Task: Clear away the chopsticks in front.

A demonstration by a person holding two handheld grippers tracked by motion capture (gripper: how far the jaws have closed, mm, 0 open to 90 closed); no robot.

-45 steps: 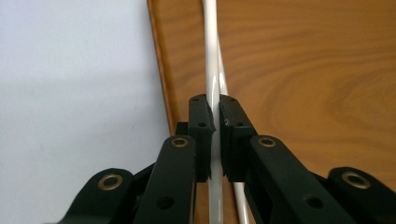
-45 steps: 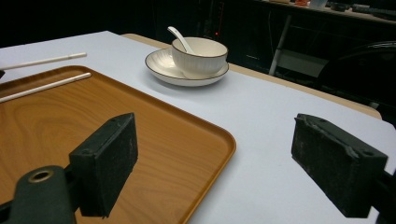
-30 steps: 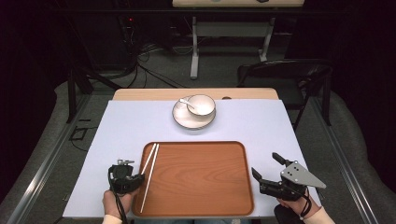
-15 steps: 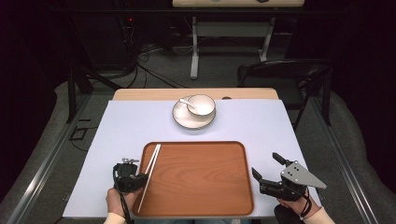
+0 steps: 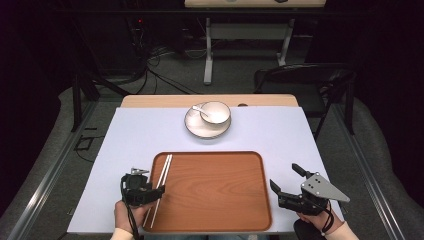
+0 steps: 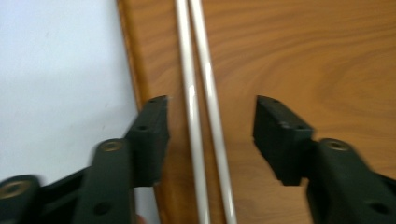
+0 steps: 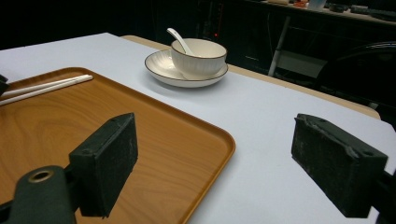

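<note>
Both tools are matte black: the left gripper is a compact block trailing a black cable; the right gripper carries a grey three-cornered plate dotted with screws. Blocky, ribbed jaws, brass-coloured pivot rivets, pale cuffs.

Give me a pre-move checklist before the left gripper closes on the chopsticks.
1. Left gripper open: ok, jaws stand apart.
2. Both chopsticks between the jaws: ok, the pair runs through the gap.
3. Chopsticks side by side on the tray: ok, near its left rim.
4. Jaw clear of the tray rim: cannot tell; one jaw sits over it.
5. Right gripper out of the way: ok, open, beside the tray's right edge.
6. Bowl, with its spoon, and plate undisturbed: ok, far side.
</note>
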